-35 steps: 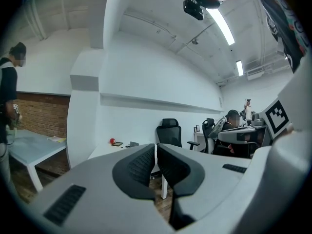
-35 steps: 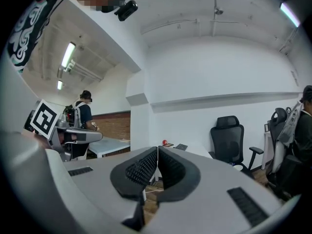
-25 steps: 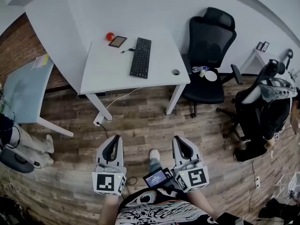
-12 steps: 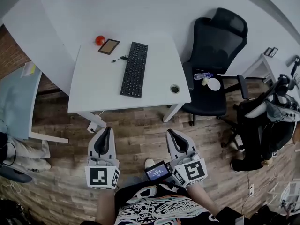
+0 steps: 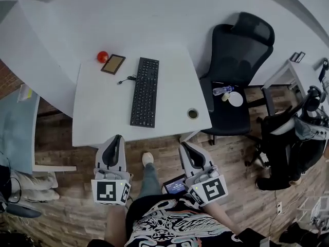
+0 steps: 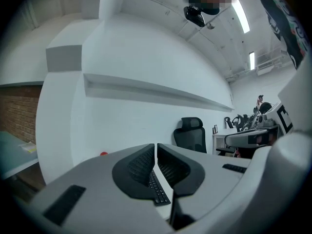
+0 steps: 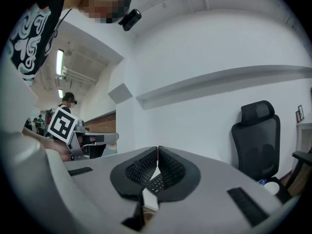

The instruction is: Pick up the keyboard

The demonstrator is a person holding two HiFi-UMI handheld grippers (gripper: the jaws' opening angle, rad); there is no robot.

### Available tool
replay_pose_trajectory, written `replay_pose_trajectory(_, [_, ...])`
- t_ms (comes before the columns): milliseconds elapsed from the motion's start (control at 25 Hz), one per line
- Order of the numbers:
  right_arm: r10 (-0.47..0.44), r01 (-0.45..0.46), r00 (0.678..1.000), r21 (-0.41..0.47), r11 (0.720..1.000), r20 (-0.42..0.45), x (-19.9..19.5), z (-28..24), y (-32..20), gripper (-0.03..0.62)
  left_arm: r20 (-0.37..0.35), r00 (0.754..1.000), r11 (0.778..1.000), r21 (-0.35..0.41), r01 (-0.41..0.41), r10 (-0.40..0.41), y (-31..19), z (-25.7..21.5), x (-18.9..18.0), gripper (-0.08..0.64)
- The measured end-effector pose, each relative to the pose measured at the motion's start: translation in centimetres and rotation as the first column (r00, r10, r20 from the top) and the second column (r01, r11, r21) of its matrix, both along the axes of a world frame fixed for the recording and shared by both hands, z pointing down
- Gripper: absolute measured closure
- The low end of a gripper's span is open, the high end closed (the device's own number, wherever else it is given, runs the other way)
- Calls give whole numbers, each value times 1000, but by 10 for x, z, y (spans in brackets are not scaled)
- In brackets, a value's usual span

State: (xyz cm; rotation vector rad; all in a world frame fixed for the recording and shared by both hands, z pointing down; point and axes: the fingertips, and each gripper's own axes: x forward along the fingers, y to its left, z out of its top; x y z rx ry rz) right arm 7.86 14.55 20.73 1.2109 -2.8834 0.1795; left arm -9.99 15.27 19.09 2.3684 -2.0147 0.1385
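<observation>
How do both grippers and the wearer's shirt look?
The left gripper and right gripper match: pale grey shells, black textured pads, and a white cube with black square markers at the back. The shirt is black with white graphic print.

The head view looks steeply down on the white desk (image 5: 97, 112) from above its near edge. Both gripper views sit low at that edge, facing level across the desk; all three share the keyboard (image 5: 144, 92) on it and the black chair (image 5: 239, 55) beside it.
</observation>
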Motion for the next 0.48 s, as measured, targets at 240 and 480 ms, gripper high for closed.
replay_pose_trajectory(240, [42, -43, 999, -22, 999, -32, -20, 3, -67, 563, 2, 998, 997, -24, -70, 70, -79, 7, -14, 531])
replay_pose_trajectory(480, [43, -48, 997, -82, 996, -60, -50, 32, -109, 563, -34, 993, 989, -93, -115, 112, -124, 43, -31, 531])
